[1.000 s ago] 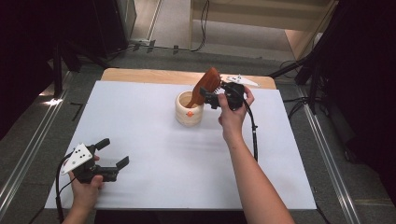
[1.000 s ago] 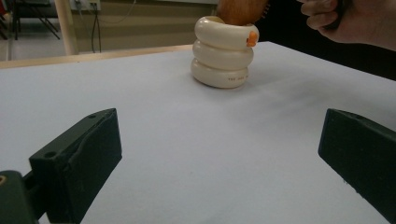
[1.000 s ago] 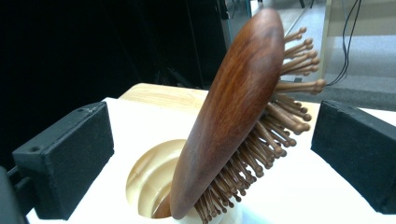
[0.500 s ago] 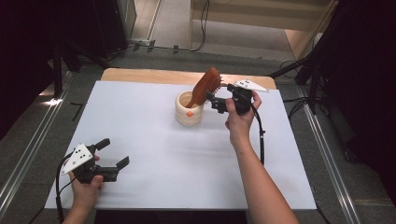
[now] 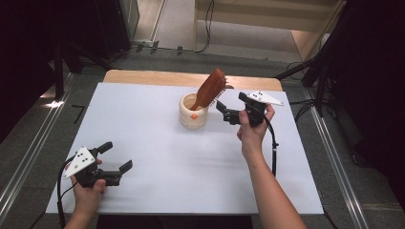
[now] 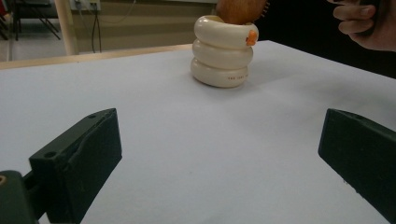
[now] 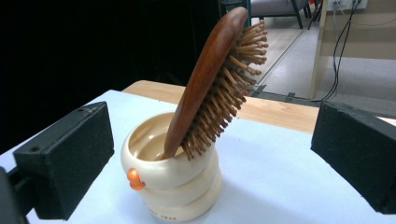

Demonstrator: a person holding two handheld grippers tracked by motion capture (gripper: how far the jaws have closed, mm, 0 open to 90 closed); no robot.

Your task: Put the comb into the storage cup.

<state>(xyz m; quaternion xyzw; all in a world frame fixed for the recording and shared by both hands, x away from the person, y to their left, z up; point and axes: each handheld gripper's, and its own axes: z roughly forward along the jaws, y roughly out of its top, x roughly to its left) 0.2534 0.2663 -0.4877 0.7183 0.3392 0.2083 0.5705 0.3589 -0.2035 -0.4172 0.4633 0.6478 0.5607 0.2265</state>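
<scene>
Hairbrush [image 5: 211, 88] first: we see the wooden brush standing handle-down in the cream holder [image 5: 193, 112], its oval head leaning up and out over the holder's rim toward the far wooden edge of the table [image 5: 157, 77]. In the right gripper view the brush [image 7: 212, 79] shows its smooth brown back on one side and its wooden bristles on the other, with the lowest bristles resting against the holder's rim [image 7: 154, 161]. The holder is built of stacked rounded rings and carries a small orange knob on its upper ring, which we also find in the left gripper view [image 6: 221, 51].

We hold the right gripper [image 5: 232, 109] just beside the holder, on the side away from the left gripper, lifted off the white sheet [image 5: 157, 157] that covers the table. Its jaws stand wide apart and grip nothing; from its own camera they frame the holder and brush without touching either.

We hold the left gripper [image 5: 117, 157] well apart from the holder, near the sheet's front corner, low over the surface. Its jaws are also spread, with bare white sheet between them, and its own view looks across the sheet to the holder.
</scene>
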